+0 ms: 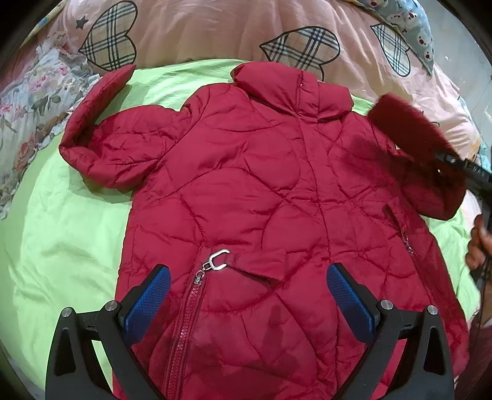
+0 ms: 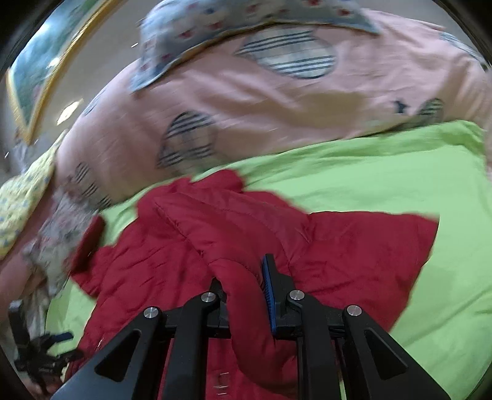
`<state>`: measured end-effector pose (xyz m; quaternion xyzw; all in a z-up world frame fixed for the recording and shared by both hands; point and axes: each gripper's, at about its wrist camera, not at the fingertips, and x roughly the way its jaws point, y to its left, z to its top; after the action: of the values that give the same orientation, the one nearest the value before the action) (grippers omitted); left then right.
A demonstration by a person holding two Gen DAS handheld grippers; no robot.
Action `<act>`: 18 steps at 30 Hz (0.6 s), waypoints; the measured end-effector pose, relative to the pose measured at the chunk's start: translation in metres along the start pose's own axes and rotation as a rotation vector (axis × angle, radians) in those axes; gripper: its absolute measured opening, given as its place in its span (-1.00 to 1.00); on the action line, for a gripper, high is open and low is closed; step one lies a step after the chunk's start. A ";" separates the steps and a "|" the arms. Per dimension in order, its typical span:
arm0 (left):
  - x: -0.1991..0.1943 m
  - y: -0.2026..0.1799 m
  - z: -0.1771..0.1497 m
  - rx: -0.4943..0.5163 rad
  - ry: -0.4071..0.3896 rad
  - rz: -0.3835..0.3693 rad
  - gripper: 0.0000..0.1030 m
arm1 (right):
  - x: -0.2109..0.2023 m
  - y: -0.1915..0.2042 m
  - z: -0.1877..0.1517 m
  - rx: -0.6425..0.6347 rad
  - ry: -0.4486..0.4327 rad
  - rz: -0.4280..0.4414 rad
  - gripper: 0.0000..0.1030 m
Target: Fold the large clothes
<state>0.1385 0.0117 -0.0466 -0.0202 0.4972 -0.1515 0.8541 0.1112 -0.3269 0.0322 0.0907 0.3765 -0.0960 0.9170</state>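
Red quilted jacket [image 1: 246, 190] lies spread front-up on a lime-green sheet [image 1: 61, 240], collar toward the pink heart-print duvet [image 1: 215, 27], its zipper [image 1: 184, 323] running down to the hem with a silver buckle [image 1: 218, 260] just above it. One sleeve [image 1: 92, 123] bends up at the far side; the other sleeve [image 2: 243, 277] is lifted off the bed, clamped between the blue pads of the right gripper [image 2: 246, 295], which is blurred in its own view. The left gripper [image 1: 249, 295] hovers over the hem, jaws spread wide and holding nothing. A floral blanket [image 1: 27, 114] lies beside the sheet.
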 end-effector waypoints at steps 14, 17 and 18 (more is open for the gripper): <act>0.036 0.047 0.053 -0.142 0.115 -0.303 0.98 | 0.064 0.115 -0.095 -0.491 0.249 0.139 -0.63; 0.070 0.048 0.080 -0.168 0.163 -0.359 0.97 | 0.060 0.120 -0.101 -0.529 0.245 0.155 -0.63; 0.081 0.048 0.086 -0.175 0.179 -0.372 0.97 | 0.060 0.121 -0.100 -0.529 0.247 0.155 -0.63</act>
<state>0.2603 0.0245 -0.0805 -0.1721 0.5698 -0.2637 0.7590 0.1150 -0.1930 -0.0686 -0.1119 0.4890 0.0876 0.8606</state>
